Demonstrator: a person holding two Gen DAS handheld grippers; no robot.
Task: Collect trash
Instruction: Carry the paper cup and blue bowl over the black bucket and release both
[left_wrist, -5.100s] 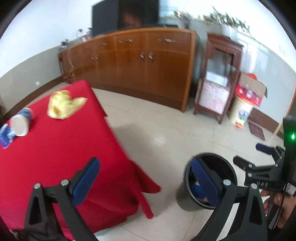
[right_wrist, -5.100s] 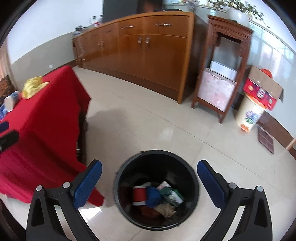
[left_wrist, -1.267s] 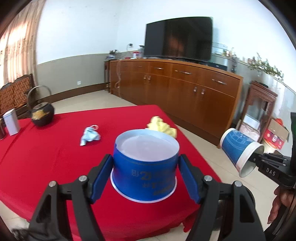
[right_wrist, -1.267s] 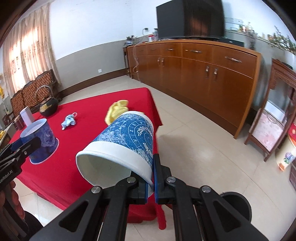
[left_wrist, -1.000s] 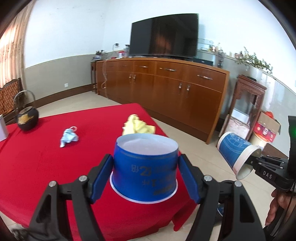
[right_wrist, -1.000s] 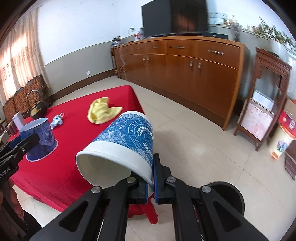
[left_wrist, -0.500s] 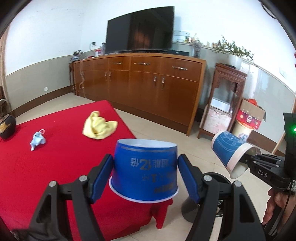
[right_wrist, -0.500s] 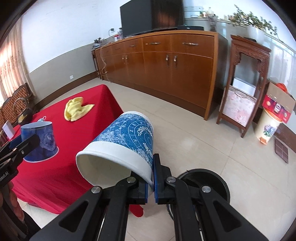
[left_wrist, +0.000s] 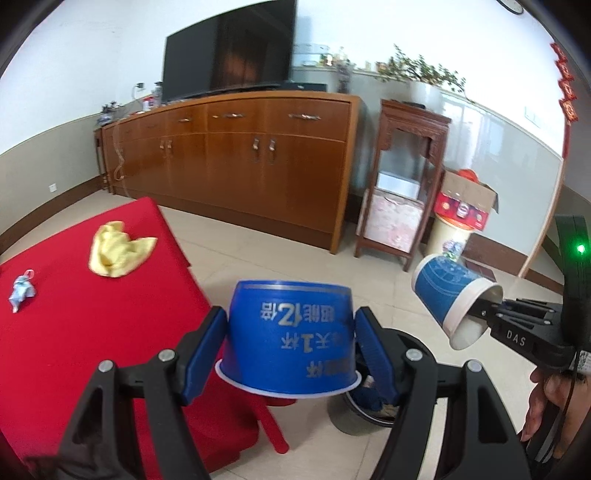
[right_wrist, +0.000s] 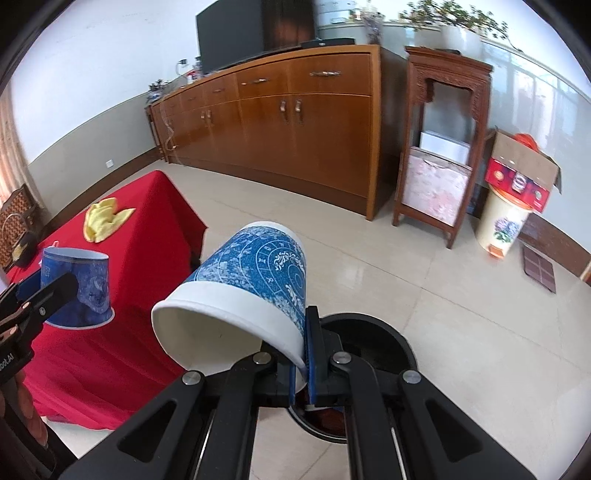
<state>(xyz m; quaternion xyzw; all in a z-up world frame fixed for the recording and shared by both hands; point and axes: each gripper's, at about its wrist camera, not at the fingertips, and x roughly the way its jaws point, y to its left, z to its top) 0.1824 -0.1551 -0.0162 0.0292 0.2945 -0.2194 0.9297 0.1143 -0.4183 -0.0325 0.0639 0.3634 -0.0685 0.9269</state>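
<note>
The left gripper (left_wrist: 290, 345) has its two blue pads pressed against the sides of an upside-down blue paper bowl (left_wrist: 290, 336), white rim downward and printed characters inverted, so the jaws stand wide apart, filled by the bowl. It hangs in the air past the edge of the red tablecloth (left_wrist: 74, 332), in front of the black trash bin (left_wrist: 413, 341) on the floor, whose rim shows just behind the bowl's right side.

The right gripper (right_wrist: 301, 354) is nearly closed, its pads pinching one wall of a blue-patterned paper cup (right_wrist: 251, 291) at the white rim. The cup is tilted with its open mouth toward the camera and down to the left, and it sits above the bin (right_wrist: 376, 332), which lies directly below the fingers. Some dark and reddish contents show inside the bin, too hidden to name. From the left wrist view the same cup (left_wrist: 448, 291) hangs at the tip of the right gripper (left_wrist: 484, 314), to the right of the bowl and apart from it.

On the tablecloth lie a crumpled yellow cloth (left_wrist: 114, 249) near the far corner and a small pale blue scrap (left_wrist: 22, 291) well to its left. Behind stand a long wooden sideboard (left_wrist: 236, 158) carrying a television (left_wrist: 229, 50), a carved wooden stand (left_wrist: 402, 184), and a cream floral bin (right_wrist: 502, 225) topped by an open cardboard box (right_wrist: 521, 173).
</note>
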